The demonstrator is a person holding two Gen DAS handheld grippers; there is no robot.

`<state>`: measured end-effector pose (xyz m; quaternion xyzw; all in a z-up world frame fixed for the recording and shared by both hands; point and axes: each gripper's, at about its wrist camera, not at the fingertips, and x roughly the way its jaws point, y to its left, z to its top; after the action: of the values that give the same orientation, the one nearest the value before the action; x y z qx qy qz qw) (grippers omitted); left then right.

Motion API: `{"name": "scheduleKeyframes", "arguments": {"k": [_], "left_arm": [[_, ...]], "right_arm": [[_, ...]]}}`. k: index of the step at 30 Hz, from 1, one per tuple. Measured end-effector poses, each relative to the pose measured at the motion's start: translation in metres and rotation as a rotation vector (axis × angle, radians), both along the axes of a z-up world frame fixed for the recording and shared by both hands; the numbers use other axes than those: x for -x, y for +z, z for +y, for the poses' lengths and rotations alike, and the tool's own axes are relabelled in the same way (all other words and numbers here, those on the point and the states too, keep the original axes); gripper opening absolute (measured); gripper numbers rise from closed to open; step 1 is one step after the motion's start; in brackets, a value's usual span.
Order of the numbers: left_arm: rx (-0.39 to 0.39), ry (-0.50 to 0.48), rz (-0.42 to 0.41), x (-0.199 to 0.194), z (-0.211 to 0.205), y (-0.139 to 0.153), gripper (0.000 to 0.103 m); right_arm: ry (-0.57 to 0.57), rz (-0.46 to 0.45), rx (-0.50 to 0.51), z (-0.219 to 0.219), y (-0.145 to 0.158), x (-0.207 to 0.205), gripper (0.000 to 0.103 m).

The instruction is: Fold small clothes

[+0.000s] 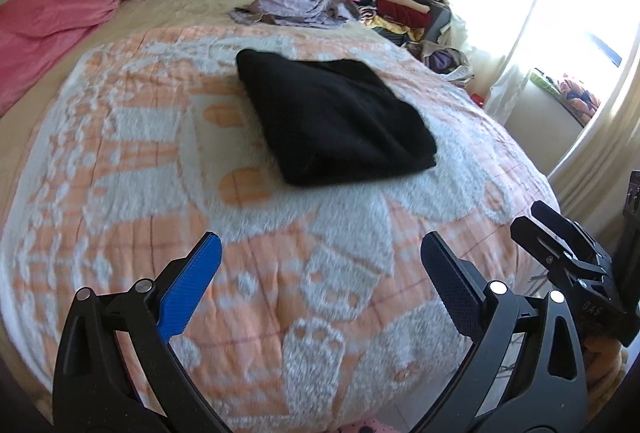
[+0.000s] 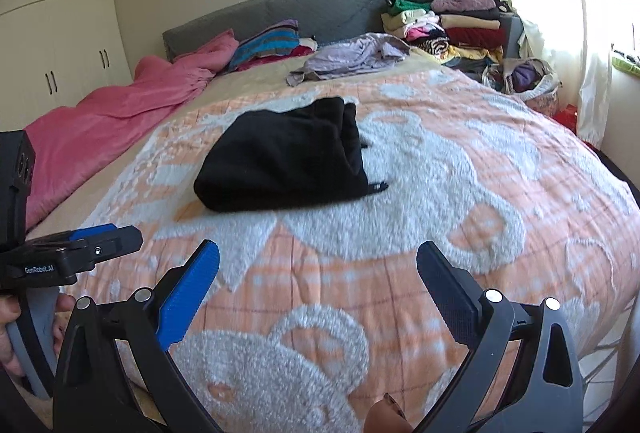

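A black garment (image 1: 332,119) lies folded into a thick rectangle on the orange-and-white bedspread (image 1: 168,169). It also shows in the right wrist view (image 2: 284,161), with a drawstring end sticking out at its right. My left gripper (image 1: 320,253) is open and empty, held back from the garment near the bed's front edge. My right gripper (image 2: 318,261) is open and empty, also short of the garment. The right gripper shows at the right edge of the left wrist view (image 1: 568,257), and the left gripper at the left edge of the right wrist view (image 2: 80,249).
A pink blanket (image 2: 116,113) lies along the bed's left side. A crumpled lilac garment (image 2: 356,57) lies at the far end of the bed. Stacks of folded clothes (image 2: 452,25) stand at the far right by the grey headboard (image 2: 280,9). A curtained window (image 1: 560,13) is at the right.
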<state>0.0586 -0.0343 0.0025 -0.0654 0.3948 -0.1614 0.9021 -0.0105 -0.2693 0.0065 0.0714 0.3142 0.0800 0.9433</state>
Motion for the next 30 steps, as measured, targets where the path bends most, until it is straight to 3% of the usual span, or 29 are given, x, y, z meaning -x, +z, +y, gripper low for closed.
{"name": "scheduleKeyframes", "arguments": {"k": [8, 30], "left_arm": [[0.006, 0.02, 0.031, 0.01, 0.006, -0.014, 0.093], [-0.037, 0.059, 0.038, 0.011, 0.009, -0.016, 0.093]], "right_arm": [[-0.005, 0.036, -0.002, 0.001, -0.011, 0.0, 0.098], [-0.009, 0.037, 0.013, 0.001, -0.013, -0.003, 0.098]]}}
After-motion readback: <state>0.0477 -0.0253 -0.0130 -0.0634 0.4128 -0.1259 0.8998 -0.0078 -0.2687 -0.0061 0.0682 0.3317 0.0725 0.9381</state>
